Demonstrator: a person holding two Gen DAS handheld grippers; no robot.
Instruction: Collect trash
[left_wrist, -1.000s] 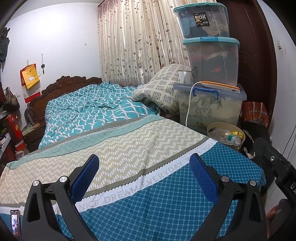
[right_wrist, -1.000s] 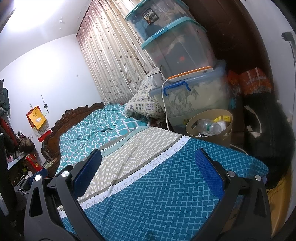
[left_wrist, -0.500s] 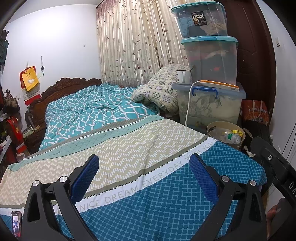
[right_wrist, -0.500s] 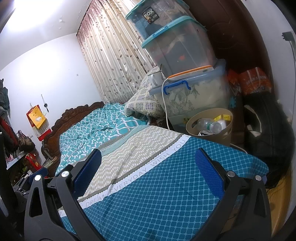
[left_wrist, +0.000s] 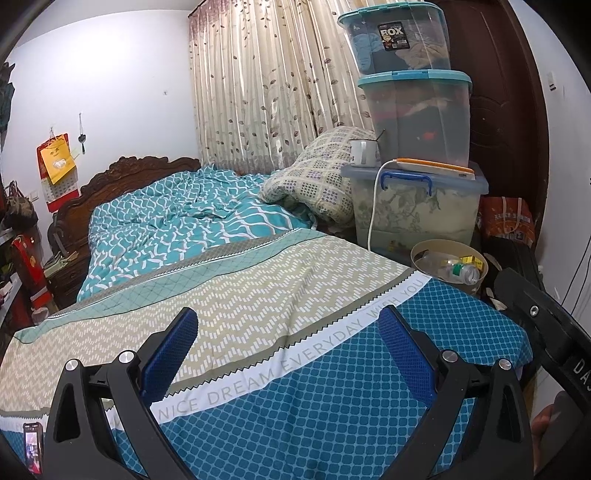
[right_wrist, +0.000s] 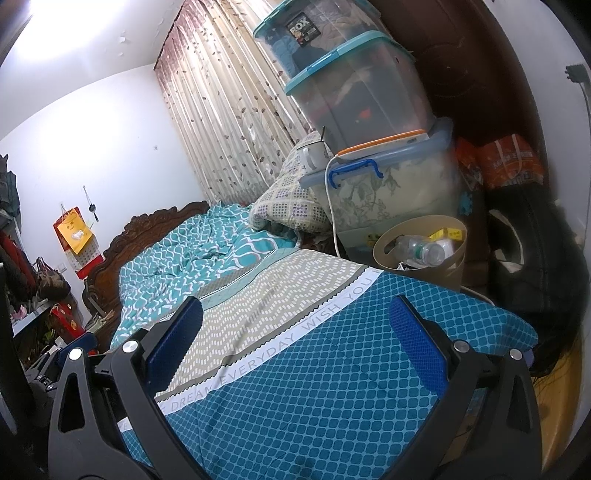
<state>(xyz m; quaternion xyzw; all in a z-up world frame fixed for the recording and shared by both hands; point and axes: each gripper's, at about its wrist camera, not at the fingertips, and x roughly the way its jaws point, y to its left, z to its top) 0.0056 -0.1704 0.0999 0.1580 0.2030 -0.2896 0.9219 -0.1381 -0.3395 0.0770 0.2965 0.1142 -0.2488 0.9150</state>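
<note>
Both grippers are basically where they were a second ago, only the left view has drifted a touch so the bin sits slightly lower and closer to the frame's right side. The left gripper (left_wrist: 288, 332) hangs over the foot of the bed with its blue pads spread wide and nothing between them, and the right gripper (right_wrist: 295, 321) is the same deal, wide apart and empty.

The trash is already sitting in the tan wastebasket (left_wrist: 421, 254) (right_wrist: 458, 266) on the floor, just beside the far corner of the bed: a clear plastic bottle (left_wrist: 458, 269) (right_wrist: 421, 249) lying on its side plus a yellow carton (left_wrist: 471, 261) (right_wrist: 448, 233). Nothing trash-like is showing on the bedspread (left_wrist: 332, 387) itself, just the "NICE DREAM EVERYDAY" stripe.

Right behind the basket is a stack of three storage bins (left_wrist: 417, 114) (right_wrist: 362, 96), with a white mug (left_wrist: 362, 151) and an orange-edged flat thing on the lowest lid, a white cable (left_wrist: 371, 206) hanging down its front. A checked pillow (left_wrist: 314, 181) leans against that stack. In the left view the right gripper's black body pokes in at the right edge.
</note>
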